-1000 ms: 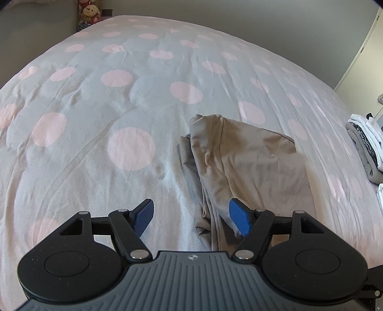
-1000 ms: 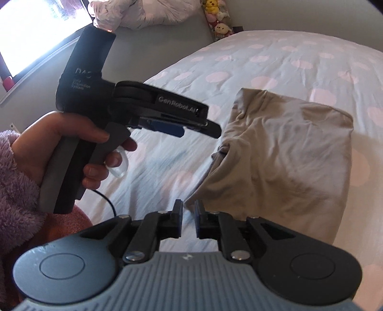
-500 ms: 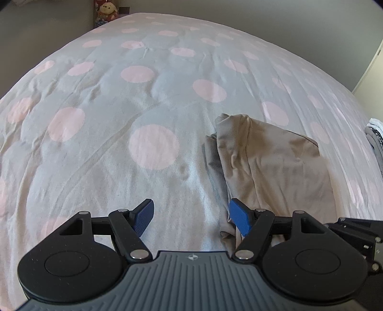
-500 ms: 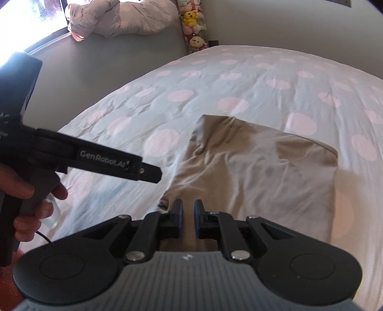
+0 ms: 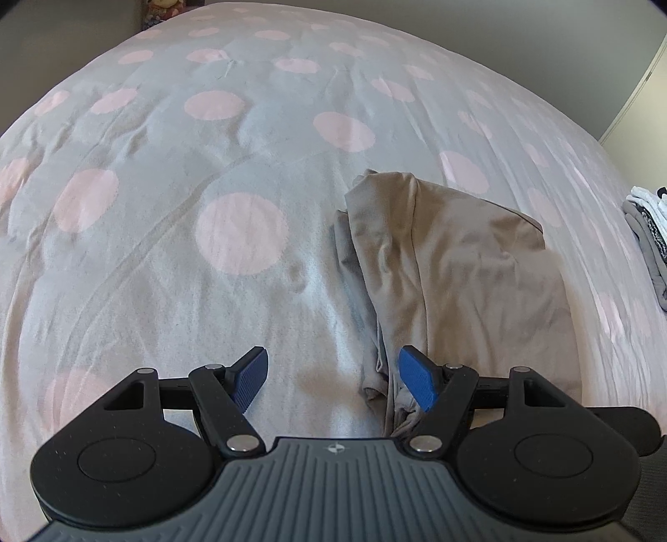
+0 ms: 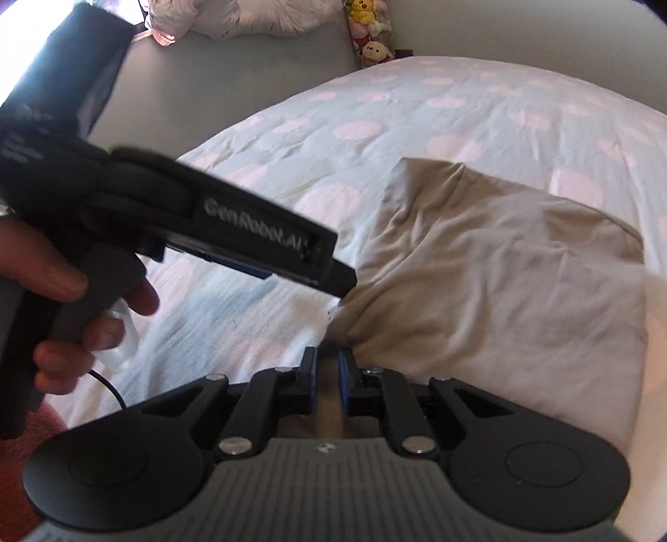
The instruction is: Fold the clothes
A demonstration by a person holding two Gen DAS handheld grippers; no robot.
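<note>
A beige garment [image 5: 458, 267] is lying folded into a rough rectangle on the bed [image 5: 208, 187], toward the right half of the spotted cover as the left wrist view shows it. Its top layer is lying fairly smooth with soft creases, while its left edge is showing several stacked layers that are bunching into narrow wrinkles at the near corner.

The left gripper [image 5: 333, 381] is hovering with its jaws standing wide apart and gripping nothing; its right blue pad [image 5: 417, 381] is sitting over the bunched near corner, and whether it is touching the cloth cannot be told. A hand [image 6: 71, 317] is holding this gripper by its handle. The right gripper [image 6: 327, 375] is standing nearly closed at the garment's near edge, with a strip of beige showing in the narrow gap between its pads; whether the pads are pinching the cloth cannot be told.

A stack of folded clothes [image 5: 648, 237] is sitting near the right edge of the bed, well apart from the garment. To the left of the garment the pink-dotted cover is stretching wide and bare. Plush toys [image 6: 371, 37] are standing beyond the bed's far corner.
</note>
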